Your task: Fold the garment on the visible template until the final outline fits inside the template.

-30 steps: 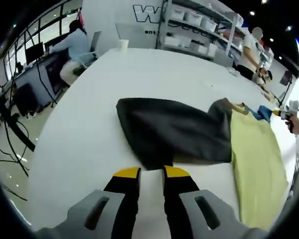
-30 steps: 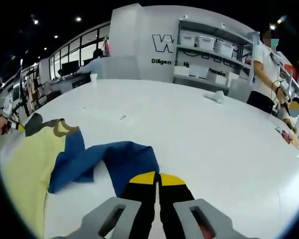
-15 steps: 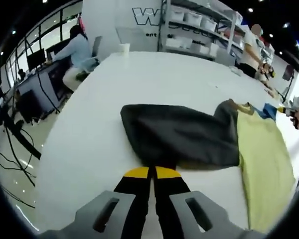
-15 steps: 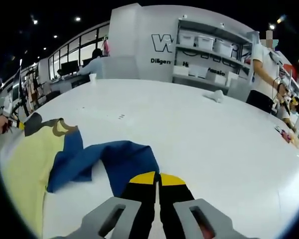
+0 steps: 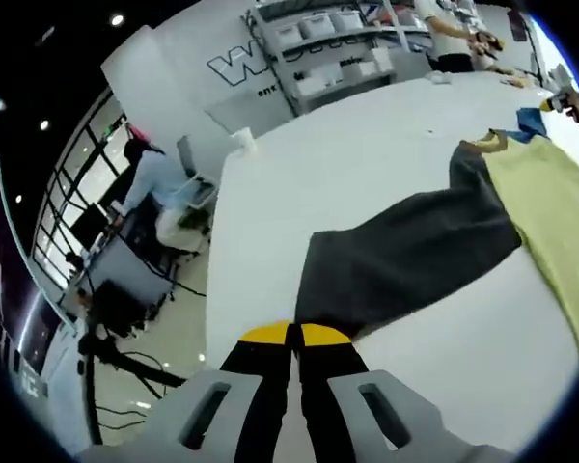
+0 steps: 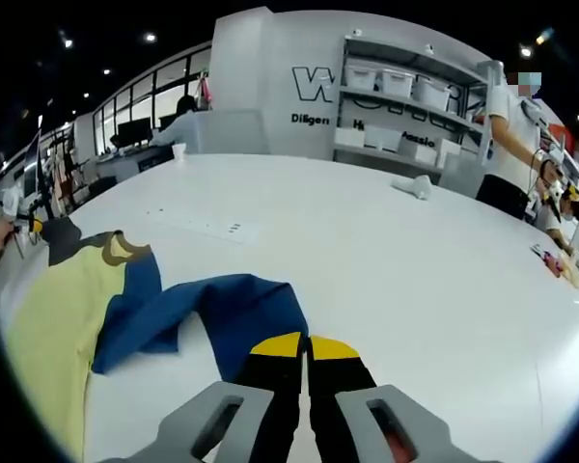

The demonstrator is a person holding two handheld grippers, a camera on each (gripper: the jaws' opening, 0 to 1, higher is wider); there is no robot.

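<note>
My left claw (image 5: 291,333) is pressed together on the hem of the dark grey sleeve (image 5: 405,262), its yellow tips meeting right at the cloth edge. From there the sleeve stretches away across the white counter (image 5: 367,154) to the garment's yellow body (image 5: 555,207), which lies flat toward the right of the left gripper view. The mustard collar (image 5: 487,142) sits at the junction of grey and yellow, with a scrap of blue just beyond it.

My right claw (image 6: 304,344) is likewise pinched shut, on the end of the blue sleeve (image 6: 207,311). That sleeve lies rumpled on the counter, running left to the yellow body, where I see the collar and a patch of grey shoulder past it. The other claw shows small at the far left edge of this view, held in a hand.

A paper cup (image 6: 179,150) stands at the counter's far end. Beyond are shelves with white bins (image 6: 405,87), a standing person (image 6: 511,135) and someone seated at a desk (image 5: 159,188).
</note>
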